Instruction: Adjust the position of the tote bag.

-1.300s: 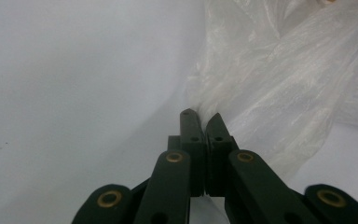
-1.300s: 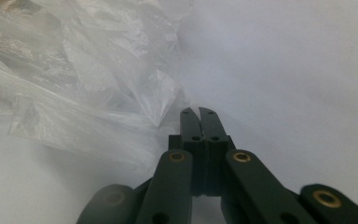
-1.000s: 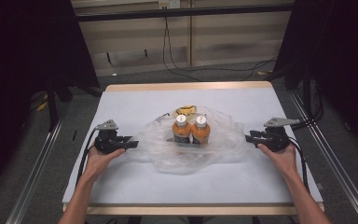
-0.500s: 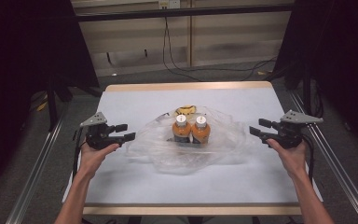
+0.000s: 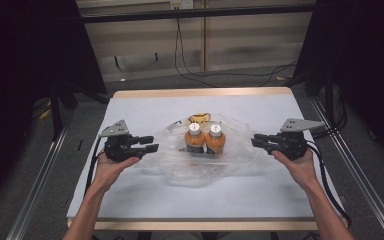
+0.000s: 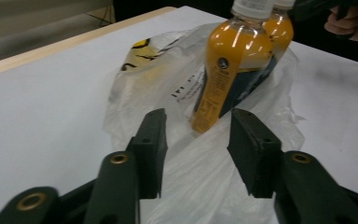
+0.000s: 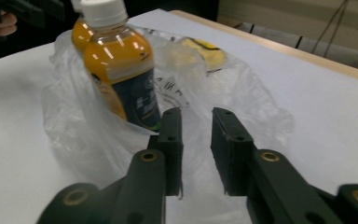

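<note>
the left gripper (image 5: 149, 143) has its jaws parted with nothing between them, and they have just been closing; in the left gripper view the pads stand apart above the crumpled plastic bag (image 6: 200, 186) without pinching it. the right gripper (image 5: 256, 140) holds a narrower gap, also just closing, and in the right gripper view its pads frame bare film and grip none of it. both point inward, left and right of the bag (image 5: 200, 167), which lies spread in the middle of the table (image 5: 145, 107). two orange juice bottles (image 5: 205, 141) stand upright, touching, on the bag's middle, with a yellow printed patch at its far side. the step in hand looks like the approach to the bag's side edges. next, each gripper probably needs to drop to the film, pinch a fold and lift evenly so the bottles stay upright.
</note>
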A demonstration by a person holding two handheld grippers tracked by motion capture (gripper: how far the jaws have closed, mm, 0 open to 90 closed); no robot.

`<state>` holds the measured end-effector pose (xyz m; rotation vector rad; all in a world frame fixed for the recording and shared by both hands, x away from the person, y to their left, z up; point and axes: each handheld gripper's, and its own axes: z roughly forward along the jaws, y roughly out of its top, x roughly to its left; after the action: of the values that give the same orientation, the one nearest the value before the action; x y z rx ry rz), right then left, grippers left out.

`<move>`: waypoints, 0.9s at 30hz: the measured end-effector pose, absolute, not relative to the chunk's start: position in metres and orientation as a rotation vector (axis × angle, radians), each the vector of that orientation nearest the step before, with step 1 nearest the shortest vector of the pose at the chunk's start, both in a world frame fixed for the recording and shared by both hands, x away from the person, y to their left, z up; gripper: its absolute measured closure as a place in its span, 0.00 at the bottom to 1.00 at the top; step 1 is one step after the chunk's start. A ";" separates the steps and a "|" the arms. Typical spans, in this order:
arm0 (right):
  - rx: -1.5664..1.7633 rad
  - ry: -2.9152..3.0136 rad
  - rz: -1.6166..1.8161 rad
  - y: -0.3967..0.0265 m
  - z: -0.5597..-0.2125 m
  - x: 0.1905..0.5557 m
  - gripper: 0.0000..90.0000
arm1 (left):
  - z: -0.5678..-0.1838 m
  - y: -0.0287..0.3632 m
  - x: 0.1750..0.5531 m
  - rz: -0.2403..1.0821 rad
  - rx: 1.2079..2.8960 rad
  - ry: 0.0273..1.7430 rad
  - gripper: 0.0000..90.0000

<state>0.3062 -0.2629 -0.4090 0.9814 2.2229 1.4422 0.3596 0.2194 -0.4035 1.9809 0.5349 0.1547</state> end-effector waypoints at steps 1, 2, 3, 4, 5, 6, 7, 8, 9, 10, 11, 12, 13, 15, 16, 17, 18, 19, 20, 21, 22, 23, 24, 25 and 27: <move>0.973 2.242 1.452 -0.261 -0.410 0.307 0.88 | -0.403 0.217 0.360 0.155 1.989 0.535 0.74; 0.963 2.256 1.458 -0.259 -0.411 0.308 0.89 | -0.404 0.212 0.361 0.150 1.991 0.527 0.76; 0.957 2.275 1.461 -0.257 -0.412 0.309 0.92 | -0.404 0.206 0.363 0.139 2.009 0.521 0.77; 0.947 2.299 1.452 -0.254 -0.413 0.311 0.95 | -0.405 0.202 0.365 0.132 2.017 0.512 0.79; 0.939 2.311 1.445 -0.253 -0.413 0.313 0.97 | -0.406 0.196 0.367 0.133 2.037 0.500 0.81; 0.934 2.326 1.438 -0.250 -0.413 0.314 0.99 | -0.408 0.190 0.369 0.124 2.063 0.491 0.83; 0.923 2.345 1.427 -0.248 -0.412 0.316 1.00 | -0.409 0.184 0.371 0.117 2.085 0.480 0.85; 0.908 2.375 1.405 -0.244 -0.411 0.322 1.00 | -0.411 0.178 0.373 0.119 2.108 0.476 0.88; 0.908 2.375 1.405 -0.244 -0.411 0.322 1.00 | -0.413 0.172 0.375 0.117 2.130 0.463 0.88; 0.906 2.402 1.401 -0.242 -0.411 0.326 1.00 | -0.414 0.166 0.379 0.117 2.155 0.445 0.89; 0.895 2.437 1.382 -0.239 -0.412 0.330 1.00 | -0.415 0.161 0.380 0.129 2.182 0.441 0.90; 0.891 2.462 1.355 -0.236 -0.413 0.334 1.00 | -0.415 0.157 0.380 0.137 2.188 0.440 0.92; 0.882 2.485 1.340 -0.233 -0.413 0.337 1.00 | -0.414 0.153 0.382 0.149 2.207 0.432 0.94; 0.859 2.518 1.293 -0.224 -0.413 0.343 1.00 | -0.413 0.149 0.387 0.137 2.229 0.423 0.96; 0.850 2.537 1.282 -0.220 -0.413 0.346 1.00 | -0.415 0.146 0.390 0.129 2.233 0.426 0.97; 0.845 2.552 1.262 -0.216 -0.413 0.350 1.00 | -0.416 0.143 0.392 0.125 2.242 0.430 0.97; 0.847 2.581 1.239 -0.211 -0.416 0.360 1.00 | -0.417 0.141 0.395 0.122 2.265 0.432 0.97; 0.847 2.581 1.239 -0.211 -0.416 0.360 1.00 | -0.417 0.140 0.396 0.130 2.274 0.433 0.97; 0.851 2.588 1.212 -0.209 -0.417 0.363 1.00 | -0.419 0.138 0.397 0.123 2.262 0.439 0.97; 0.860 2.617 1.180 -0.205 -0.421 0.369 1.00 | -0.420 0.137 0.399 0.115 2.278 0.440 0.97; 0.860 2.617 1.180 -0.205 -0.421 0.369 1.00 | -0.422 0.135 0.401 0.109 2.274 0.439 0.97; 0.852 2.626 1.159 -0.203 -0.423 0.371 1.00 | -0.425 0.134 0.403 0.115 2.290 0.439 0.97; 0.856 2.633 1.138 -0.200 -0.424 0.374 1.00 | -0.427 0.132 0.404 0.114 2.297 0.446 0.97; 0.850 2.638 1.131 -0.198 -0.425 0.376 1.00 | -0.429 0.132 0.406 0.102 2.302 0.452 0.97; 0.847 2.649 1.109 -0.191 -0.426 0.381 1.00 | -0.432 0.130 0.407 0.100 2.311 0.448 0.96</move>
<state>0.3808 -0.1914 -0.4257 0.8472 2.6493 1.1093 0.4071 0.1297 -0.4318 2.3105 0.4478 0.1003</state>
